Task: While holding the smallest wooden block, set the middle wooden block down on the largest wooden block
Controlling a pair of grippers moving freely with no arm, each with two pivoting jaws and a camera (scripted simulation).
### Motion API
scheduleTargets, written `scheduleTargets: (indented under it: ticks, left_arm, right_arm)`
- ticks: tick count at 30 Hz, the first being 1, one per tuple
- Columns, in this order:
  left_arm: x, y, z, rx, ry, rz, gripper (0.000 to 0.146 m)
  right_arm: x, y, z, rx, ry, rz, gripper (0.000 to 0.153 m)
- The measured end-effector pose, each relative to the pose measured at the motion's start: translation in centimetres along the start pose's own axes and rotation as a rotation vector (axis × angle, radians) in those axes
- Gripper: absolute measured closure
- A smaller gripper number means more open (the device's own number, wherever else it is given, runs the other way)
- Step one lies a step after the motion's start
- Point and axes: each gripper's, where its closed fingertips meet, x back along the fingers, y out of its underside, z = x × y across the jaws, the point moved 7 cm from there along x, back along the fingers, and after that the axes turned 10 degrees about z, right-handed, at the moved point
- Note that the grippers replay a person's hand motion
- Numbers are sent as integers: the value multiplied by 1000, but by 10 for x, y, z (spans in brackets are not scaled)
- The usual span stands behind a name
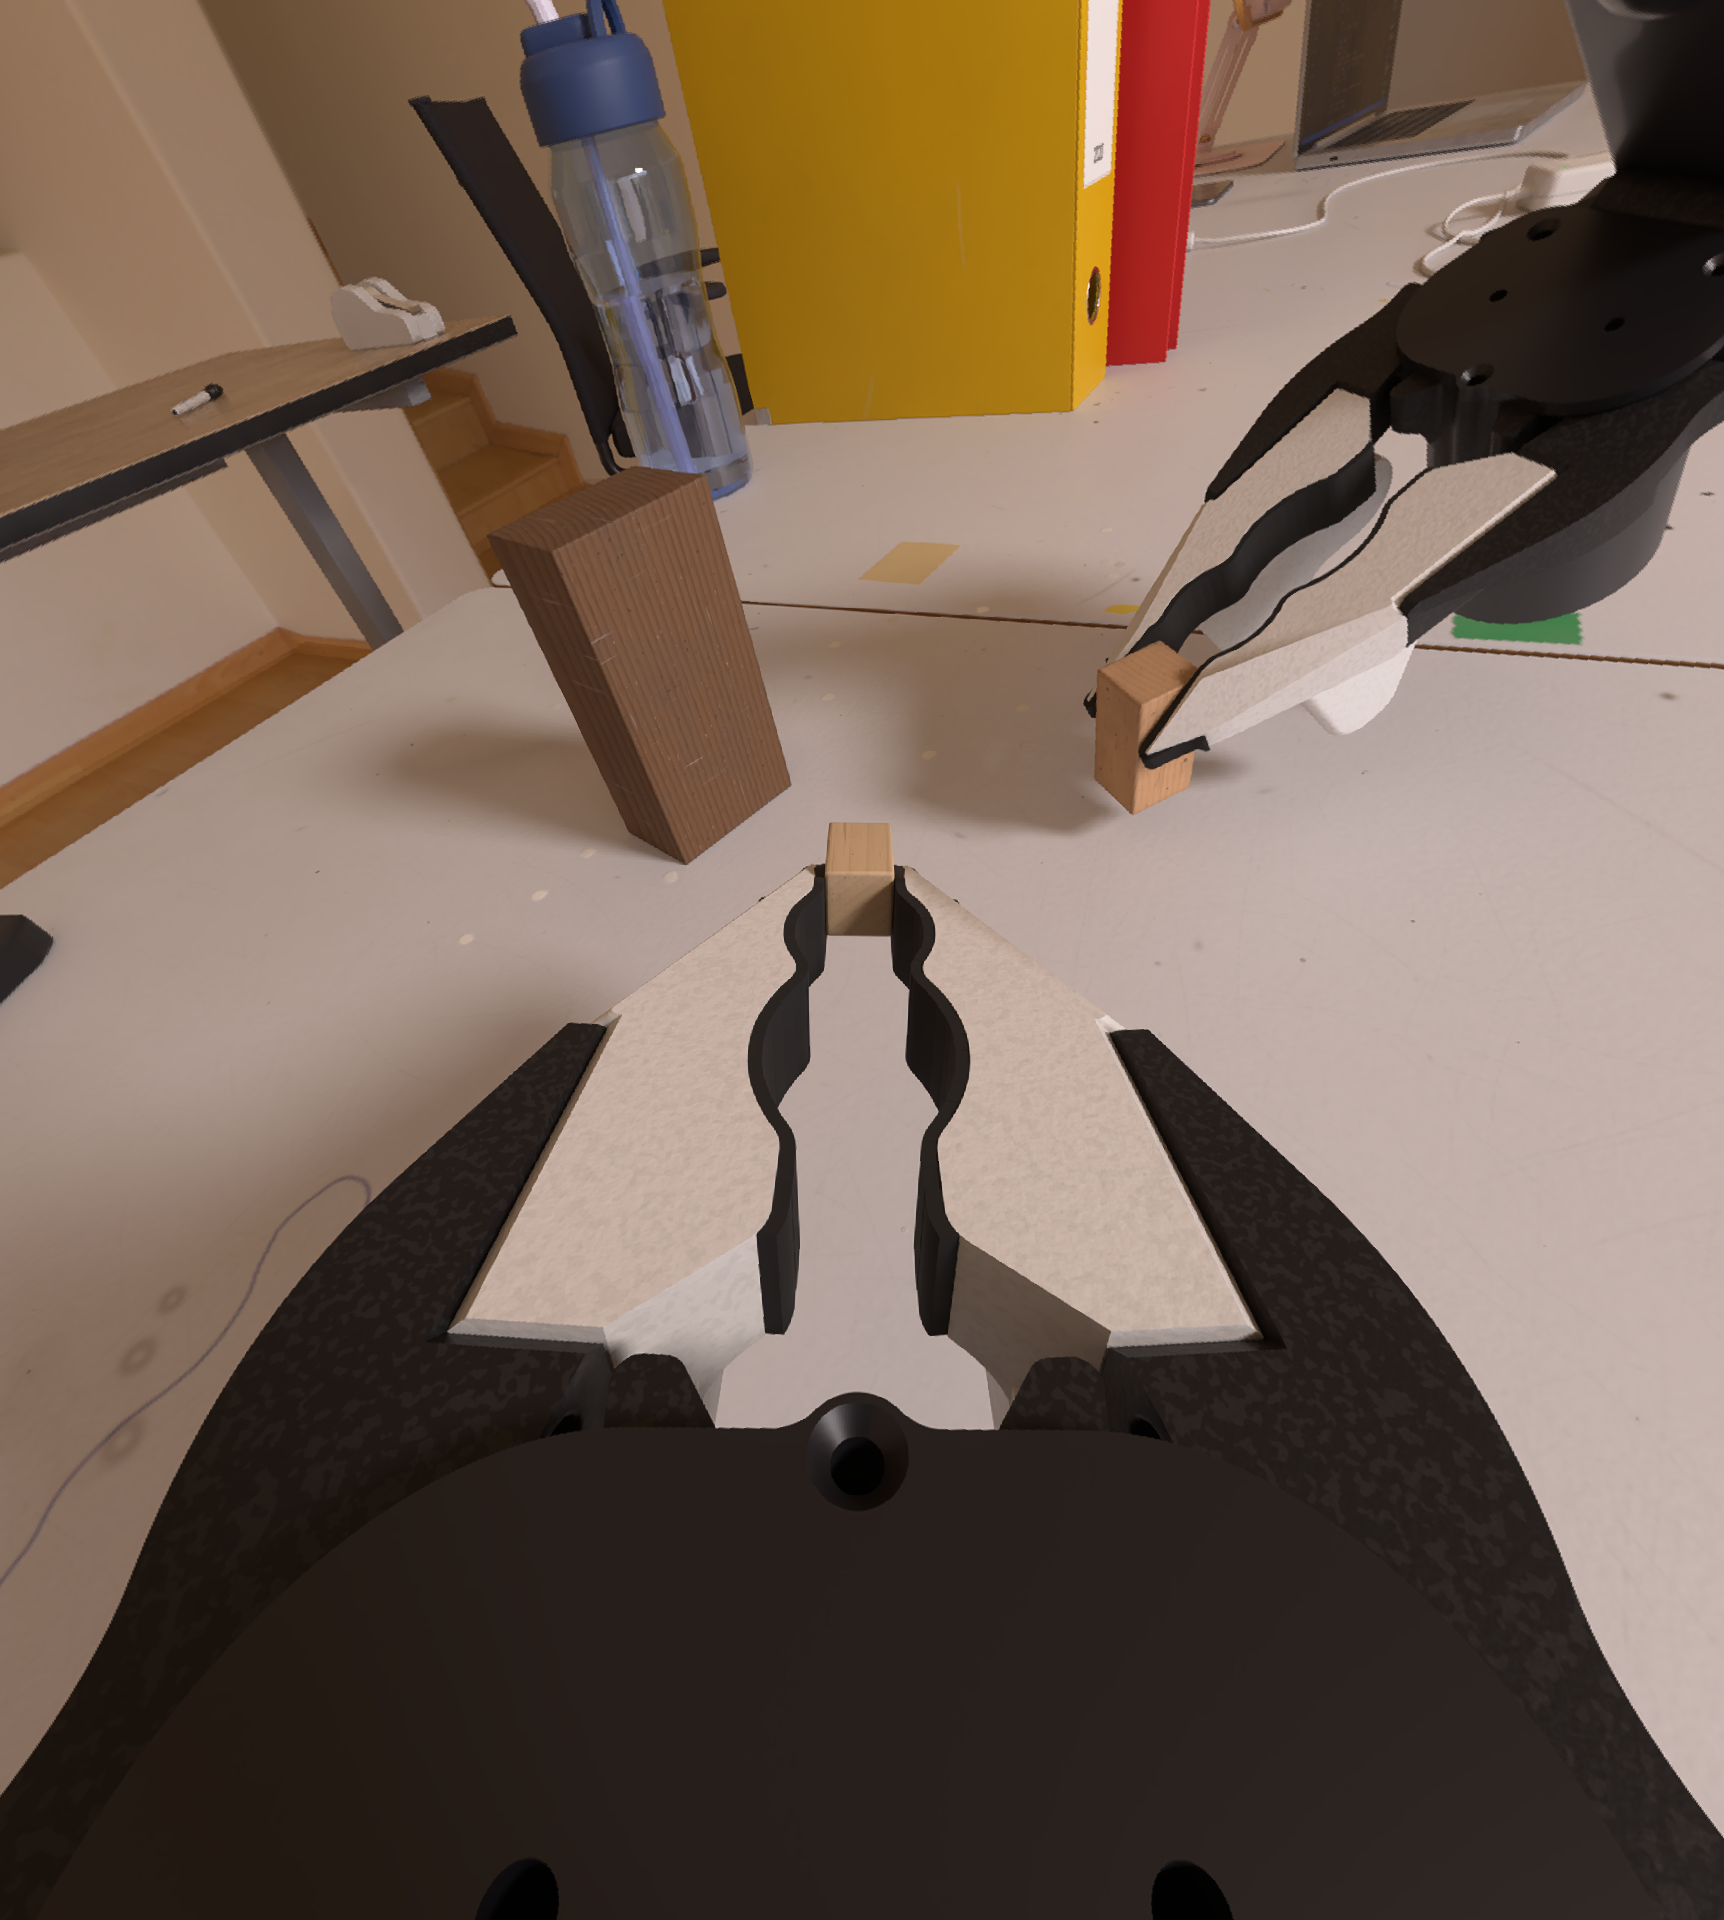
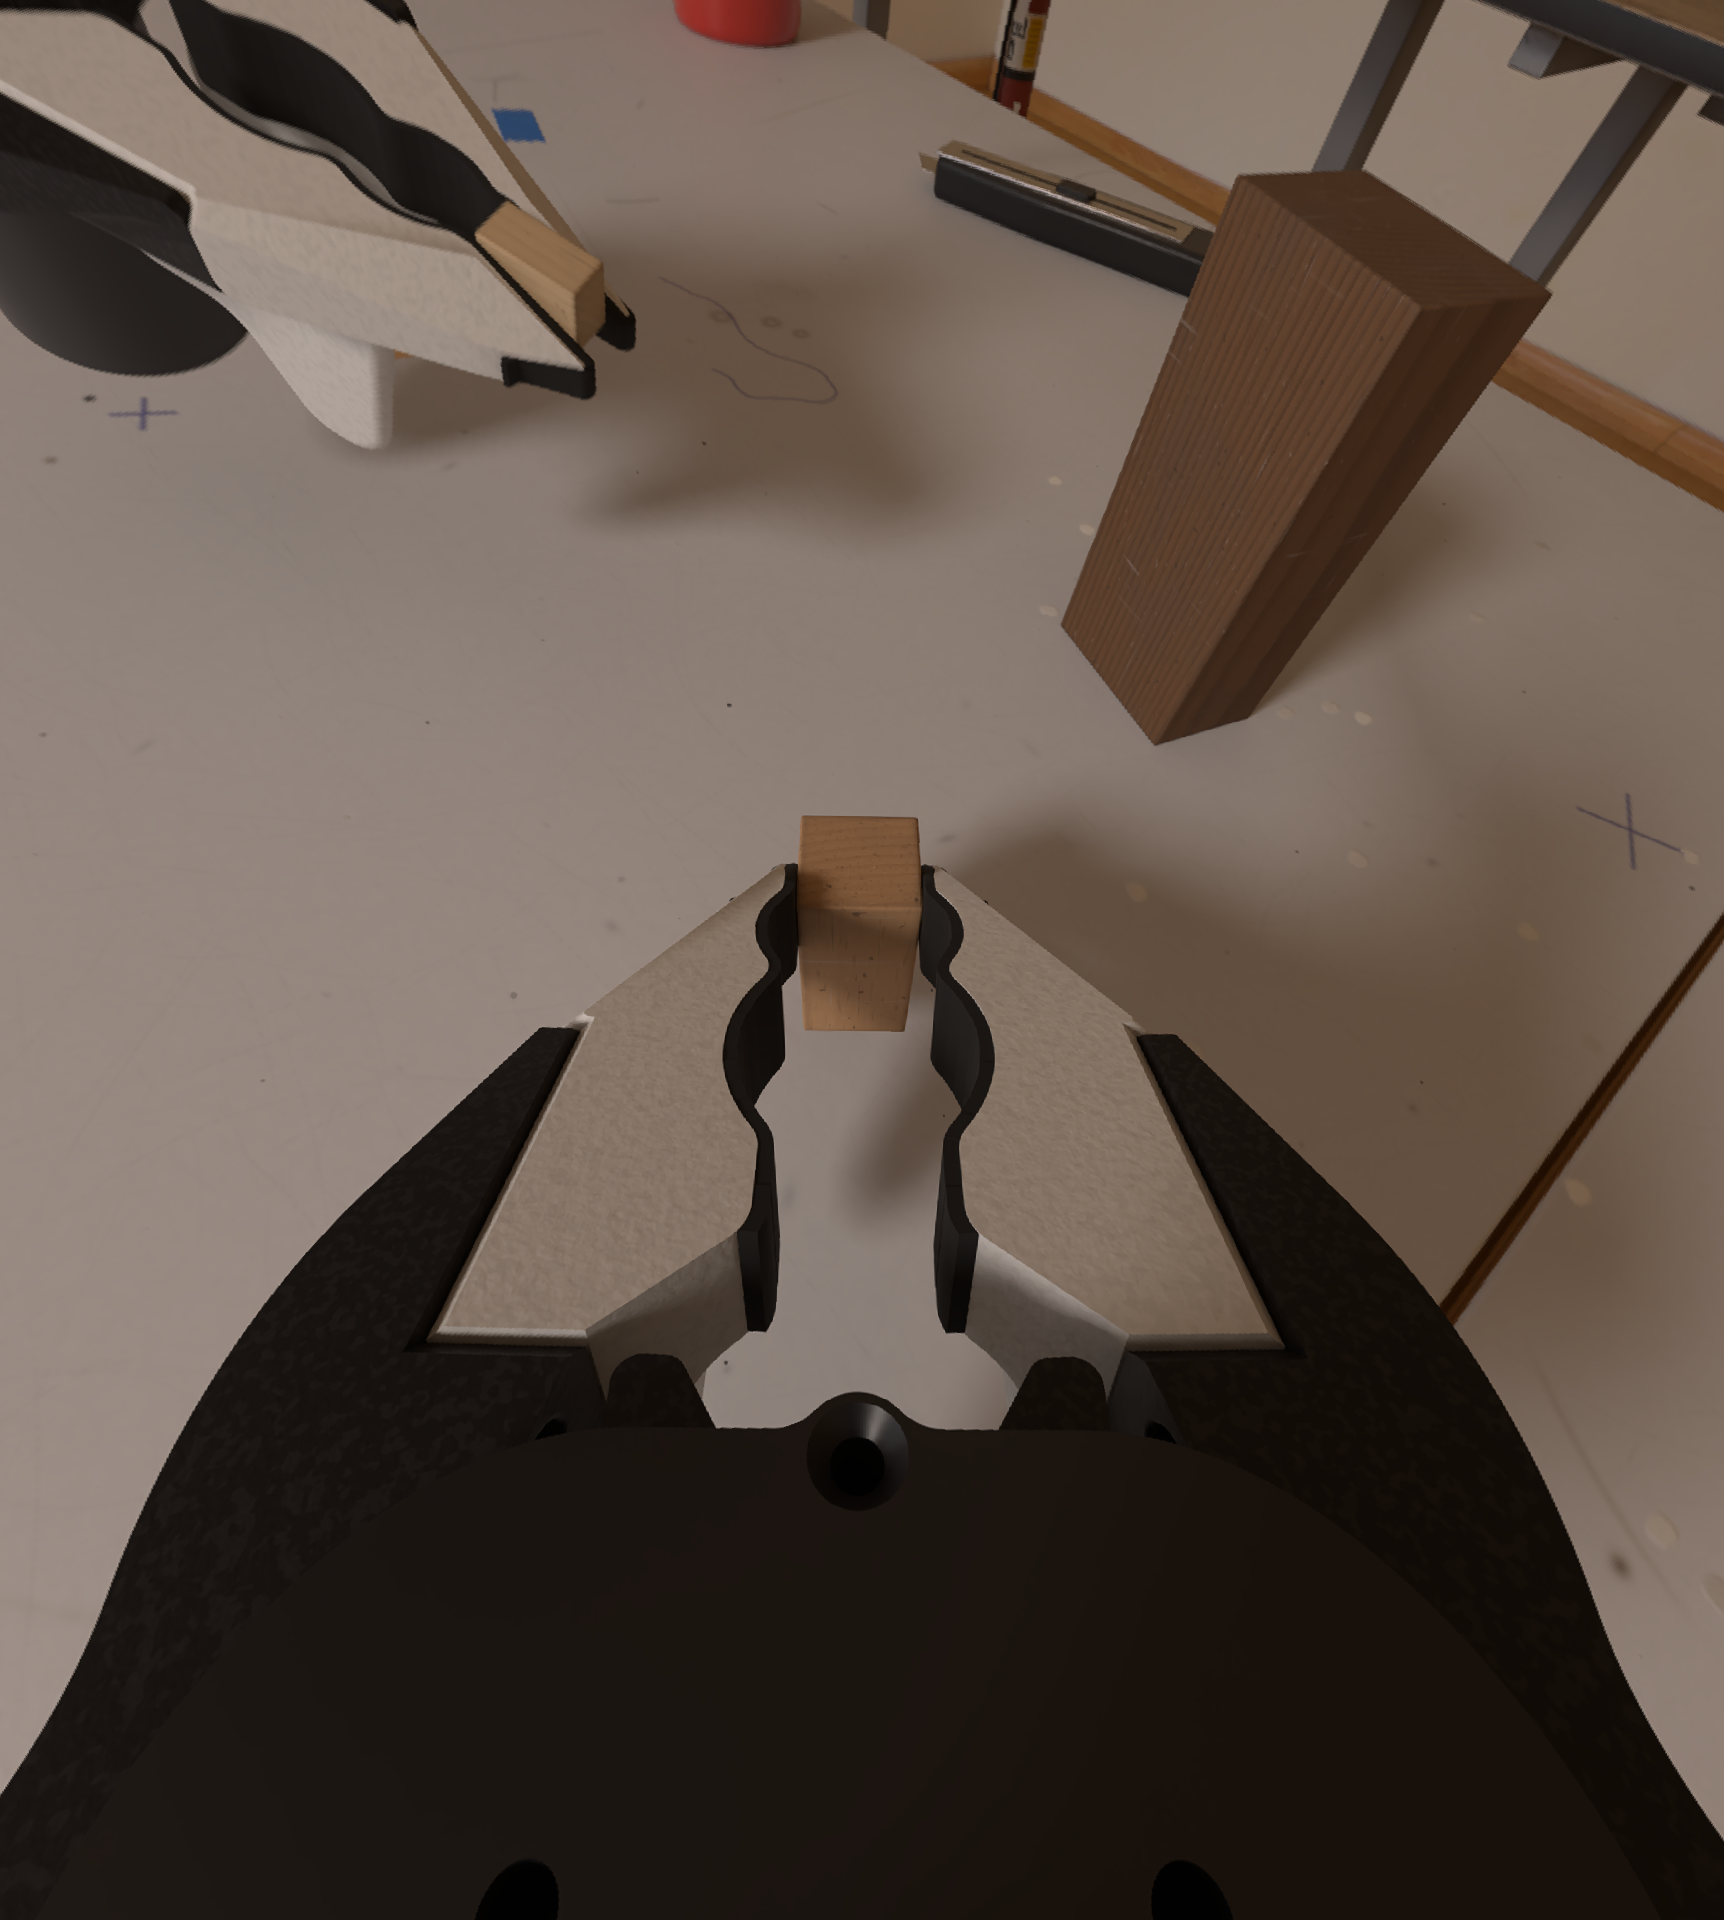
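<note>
My left gripper (image 1: 858, 906) is shut on the smallest wooden block (image 1: 858, 857), a pale cube held at its fingertips above the table. My right gripper (image 2: 858, 883) is shut on the middle wooden block (image 2: 856, 966), a light tan block held upright above the table. The largest wooden block (image 1: 645, 665), tall and dark brown, stands upright on the white table, just ahead-left of my left gripper. In the right wrist view it (image 2: 1294, 457) stands ahead to the right. My right gripper (image 1: 1144, 722) also shows far right, my left gripper (image 2: 588, 341) top left.
A clear bottle with a blue cap (image 1: 629, 281), a yellow binder (image 1: 889, 208) and a red binder (image 1: 1154, 177) stand behind the largest block. A black flat tool (image 2: 1066, 213) lies near the table's edge. A side desk (image 1: 162, 426) stands beyond that edge.
</note>
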Motion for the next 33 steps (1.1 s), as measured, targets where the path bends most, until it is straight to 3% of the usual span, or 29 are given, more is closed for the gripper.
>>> scheduleTargets:
  ticks: [6, 13, 19, 26, 33]
  left_arm:
    - [-1, 1, 1, -3, 7, -9, 135]
    - [-1, 1, 1, -3, 5, -11, 135]
    - [-1, 2, 1, -3, 15, -18, 135]
    - [0, 2, 0, 0, 16, -7, 135]
    - [0, 2, -1, 3, 3, -8, 135]
  right_arm:
    - [7, -22, 8, 3, -72, 147, 130]
    - [5, -89, 38, 133, -161, 250, 130]
    - [-19, -133, 70, 170, -213, 273, 130]
    - [-58, -147, 99, 187, -250, 246, 130]
    - [-75, -134, 120, 148, -310, 212, 130]
